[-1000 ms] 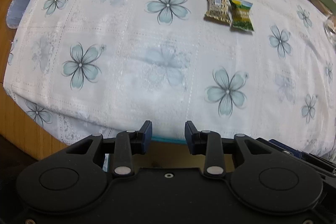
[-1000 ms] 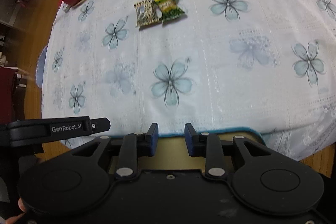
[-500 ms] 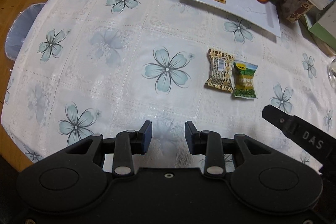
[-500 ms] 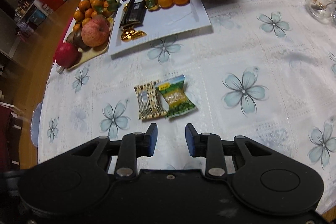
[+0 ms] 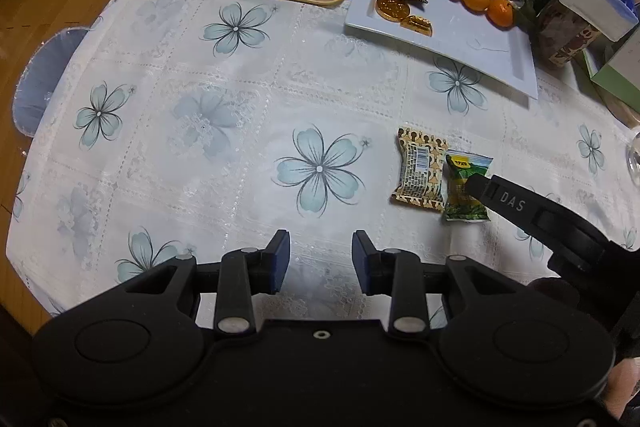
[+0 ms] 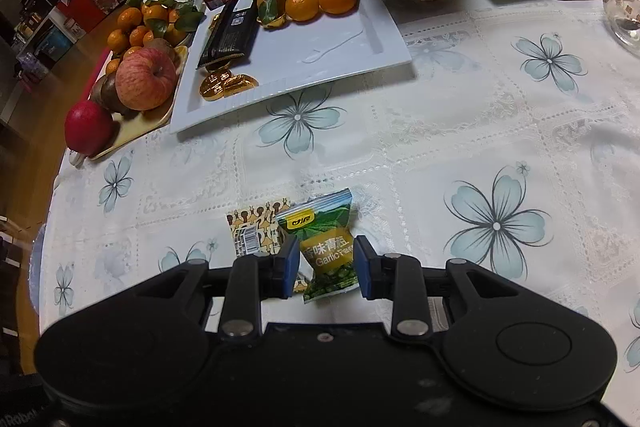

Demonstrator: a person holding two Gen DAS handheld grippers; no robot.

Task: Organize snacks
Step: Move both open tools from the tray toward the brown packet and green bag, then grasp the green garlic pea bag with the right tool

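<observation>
Looking through the left wrist view, the left gripper (image 5: 319,261) hangs over a bare part of the flowered tabletop (image 5: 200,131), its fingers (image 5: 280,259) narrowly apart with nothing between them. It seems to wait there so as not to block the other hand. To its right lie two small snacks, a tan patterned packet (image 5: 420,169) and a green pea packet (image 5: 466,187), touching side by side. A black part of the right gripper (image 5: 516,205) reaches over the green one and hides its middle, so this view cannot tell how the right fingers stand. Farther back, the white plate (image 5: 480,43) already carries a dark bar and gold coins, probably the place where snacks belong.

In the right wrist view the answer comes. The right gripper (image 6: 326,261) points down at the green pea packet (image 6: 320,227), and its fingers (image 6: 290,261) stand narrow on each side of the packet's lower half. The pads are very close, but contact is not sure; the packet seems to lie flat on the tabletop. The tan patterned packet (image 6: 250,231) is just left of it, partly behind the left finger. The left gripper does not appear here.
</observation>
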